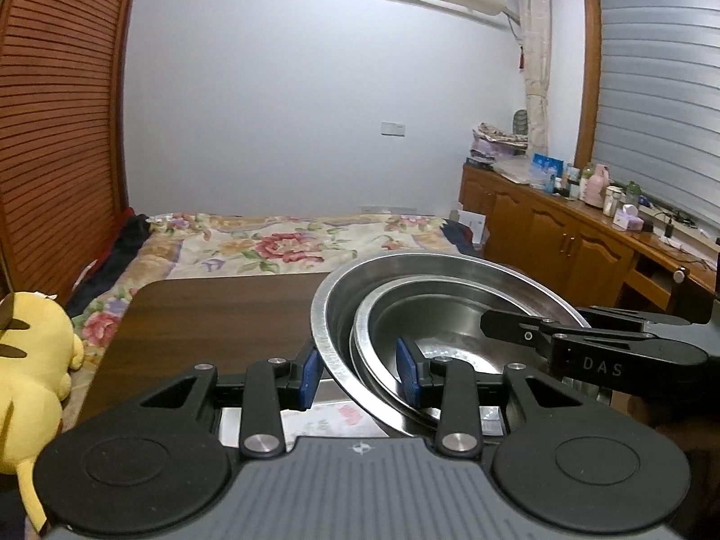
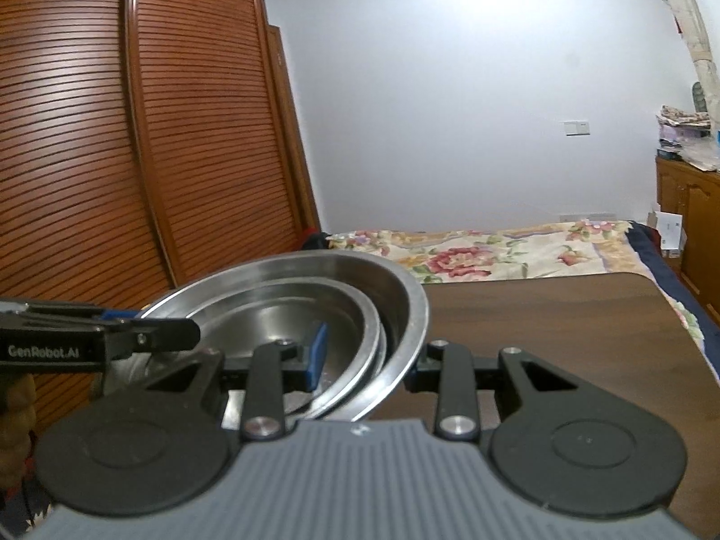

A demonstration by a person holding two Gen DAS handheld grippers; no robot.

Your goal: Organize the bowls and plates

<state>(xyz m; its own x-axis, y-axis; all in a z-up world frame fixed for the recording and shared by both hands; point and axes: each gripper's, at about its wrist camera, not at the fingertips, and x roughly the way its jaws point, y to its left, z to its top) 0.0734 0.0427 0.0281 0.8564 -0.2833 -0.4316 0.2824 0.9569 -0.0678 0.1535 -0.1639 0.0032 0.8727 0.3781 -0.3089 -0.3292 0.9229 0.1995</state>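
Steel bowls (image 1: 450,297), round and nested, clamped at opposite rims.

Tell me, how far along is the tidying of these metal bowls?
Done: a smaller bowl already sits nested inside the large steel bowl. In hand: the left gripper and right gripper each clamp the stack's rim from opposite sides, tilted above the dark wooden table. Left: setting the stack down somewhere; no plates or other bowls show in these views.
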